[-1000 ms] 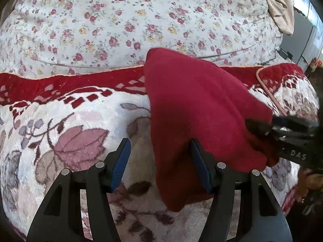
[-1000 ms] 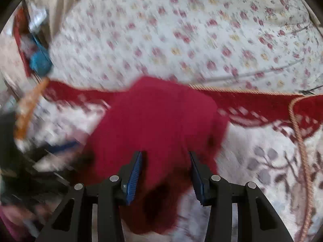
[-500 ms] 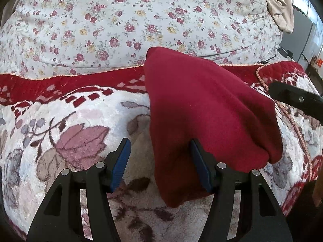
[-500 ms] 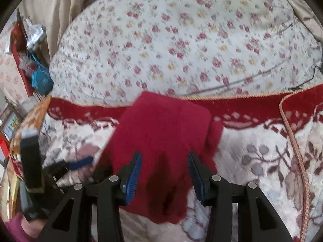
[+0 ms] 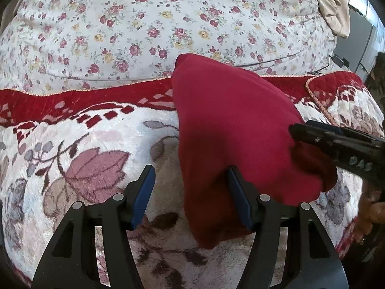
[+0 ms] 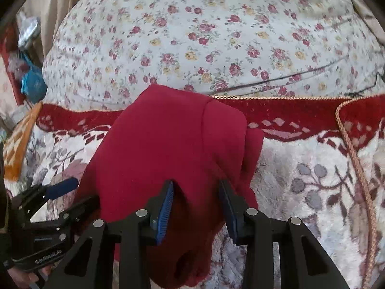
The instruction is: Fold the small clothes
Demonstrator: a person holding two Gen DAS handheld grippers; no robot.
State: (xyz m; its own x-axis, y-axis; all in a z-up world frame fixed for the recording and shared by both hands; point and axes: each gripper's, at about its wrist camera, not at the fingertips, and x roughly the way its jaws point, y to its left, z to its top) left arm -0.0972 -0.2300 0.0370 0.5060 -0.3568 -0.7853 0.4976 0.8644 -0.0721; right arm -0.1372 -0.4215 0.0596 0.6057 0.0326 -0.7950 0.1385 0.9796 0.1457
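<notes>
A dark red garment lies folded on a plush floral blanket; it also shows in the right wrist view. My left gripper is open at the garment's near left edge, its right finger against the cloth. My right gripper is open and straddles the garment's near end. The right gripper also shows in the left wrist view, lying over the garment's right side. The left gripper also shows in the right wrist view, at the lower left.
A white quilt with small roses fills the back. The blanket has a red border with corded trim. Beige cloth hangs at the far right. Blue and orange clutter sits off the bed's left side.
The right gripper has come back down onto the garment's near right end. The left gripper and the garment have stayed in place.
</notes>
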